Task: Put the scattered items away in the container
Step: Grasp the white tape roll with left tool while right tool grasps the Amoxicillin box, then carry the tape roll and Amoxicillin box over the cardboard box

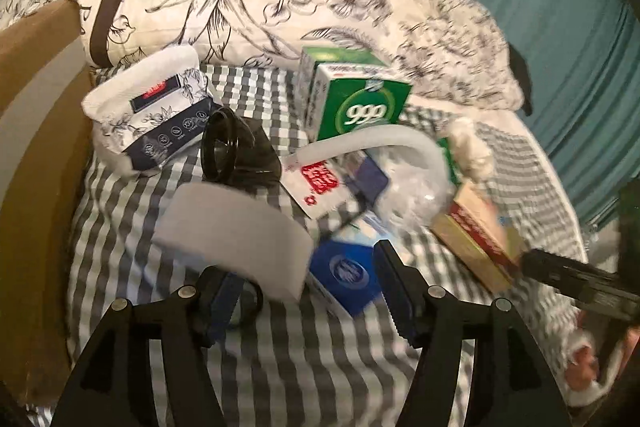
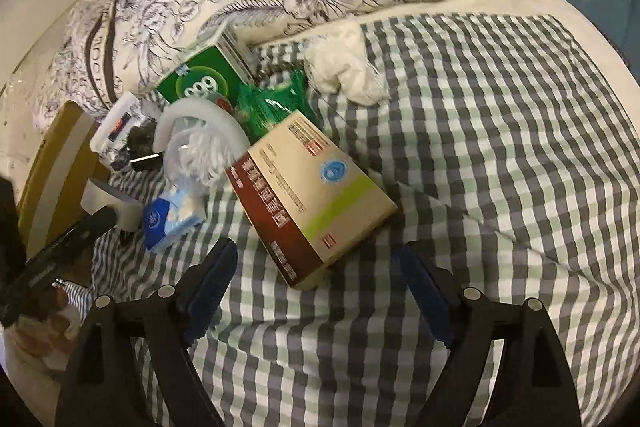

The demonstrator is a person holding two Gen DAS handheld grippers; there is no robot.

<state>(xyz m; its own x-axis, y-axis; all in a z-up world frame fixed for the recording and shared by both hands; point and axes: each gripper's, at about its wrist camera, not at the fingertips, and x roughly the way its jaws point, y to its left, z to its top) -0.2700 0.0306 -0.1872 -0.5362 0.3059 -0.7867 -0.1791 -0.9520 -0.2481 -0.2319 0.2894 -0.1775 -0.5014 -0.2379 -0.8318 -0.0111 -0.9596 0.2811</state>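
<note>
Both hand-held grippers, left (image 1: pixel 308 291) and right (image 2: pixel 316 279), hang open and empty above the checked bedsheet (image 2: pixel 500 147). Right's jaws frame the near tan-and-maroon cardboard medicine box (image 2: pixel 312 203), probably to grasp it.

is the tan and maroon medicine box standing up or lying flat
Lying flat: the tan and maroon box rests on its broad face on the checked sheet, label facing up.
</note>
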